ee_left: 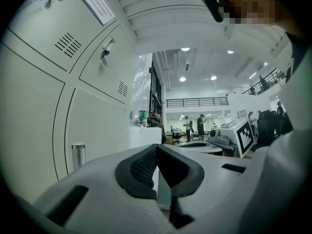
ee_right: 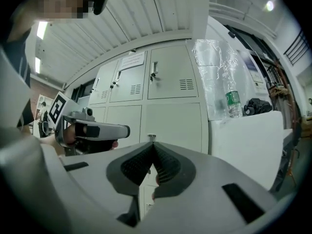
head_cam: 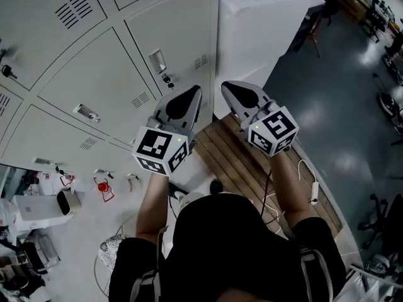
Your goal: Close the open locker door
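The left gripper (head_cam: 184,100) and right gripper (head_cam: 242,95) are held side by side, each with its jaws pressed together at the tips and gripping nothing. The locker door (head_cam: 179,43) just ahead of them lies flush with its neighbours, beside a white cabinet (head_cam: 252,36) that carries a bottle (ee_right: 233,104).

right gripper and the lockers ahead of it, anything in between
Nothing. From the right gripper to the lockers the stretch is bare, seen past the shut fingers in the right gripper view.
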The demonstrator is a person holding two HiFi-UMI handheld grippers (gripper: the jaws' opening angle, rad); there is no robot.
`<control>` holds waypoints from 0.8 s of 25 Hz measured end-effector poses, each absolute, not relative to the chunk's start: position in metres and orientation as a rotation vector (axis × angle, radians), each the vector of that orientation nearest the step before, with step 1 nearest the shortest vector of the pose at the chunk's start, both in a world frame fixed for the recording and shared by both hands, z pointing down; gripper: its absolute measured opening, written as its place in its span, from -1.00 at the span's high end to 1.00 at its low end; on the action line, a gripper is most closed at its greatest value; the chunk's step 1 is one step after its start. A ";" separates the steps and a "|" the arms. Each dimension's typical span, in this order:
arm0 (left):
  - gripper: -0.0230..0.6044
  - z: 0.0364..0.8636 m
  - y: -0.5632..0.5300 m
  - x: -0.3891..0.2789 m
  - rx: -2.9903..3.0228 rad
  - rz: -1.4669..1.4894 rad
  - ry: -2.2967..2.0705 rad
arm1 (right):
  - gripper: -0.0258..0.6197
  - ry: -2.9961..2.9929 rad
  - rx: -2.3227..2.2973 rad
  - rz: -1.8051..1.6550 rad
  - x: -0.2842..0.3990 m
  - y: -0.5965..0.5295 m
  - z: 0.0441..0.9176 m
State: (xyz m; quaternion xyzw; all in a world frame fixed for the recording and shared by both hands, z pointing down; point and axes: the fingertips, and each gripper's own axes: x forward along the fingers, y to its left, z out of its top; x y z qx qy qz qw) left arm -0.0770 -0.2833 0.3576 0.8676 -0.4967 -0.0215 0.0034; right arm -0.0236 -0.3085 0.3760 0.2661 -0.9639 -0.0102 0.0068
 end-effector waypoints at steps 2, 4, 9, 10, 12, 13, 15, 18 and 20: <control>0.87 0.366 -0.281 -0.076 2.724 -0.062 -1.559 | 0.91 -3.021 0.818 -0.016 -0.024 -0.305 0.384; 0.87 0.375 -0.279 -0.075 2.728 -0.053 -1.556 | 0.91 -3.026 0.808 0.014 -0.024 -0.301 0.393; 0.87 0.394 -0.278 -0.076 2.708 -0.041 -1.550 | 0.91 -3.026 0.794 0.069 -0.026 -0.295 0.408; 0.87 0.397 -0.278 -0.076 2.701 -0.045 -1.549 | 0.91 -3.023 0.791 0.075 -0.027 -0.295 0.411; 0.87 0.401 -0.277 -0.077 2.691 -0.044 -1.549 | 0.91 -3.012 0.789 0.076 -0.027 -0.293 0.415; 0.87 0.403 -0.277 -0.077 2.686 -0.044 -1.550 | 0.91 -3.008 0.787 0.074 -0.027 -0.292 0.417; 0.87 0.406 -0.276 -0.079 2.677 -0.045 -1.554 | 0.91 -3.004 0.784 0.069 -0.027 -0.291 0.419; 0.87 0.408 -0.276 -0.081 2.669 -0.047 -1.559 | 0.91 -3.004 0.780 0.068 -0.026 -0.289 0.420; 0.87 0.408 -0.275 -0.082 2.666 -0.046 -1.560 | 0.91 -3.007 0.782 0.073 -0.026 -0.289 0.420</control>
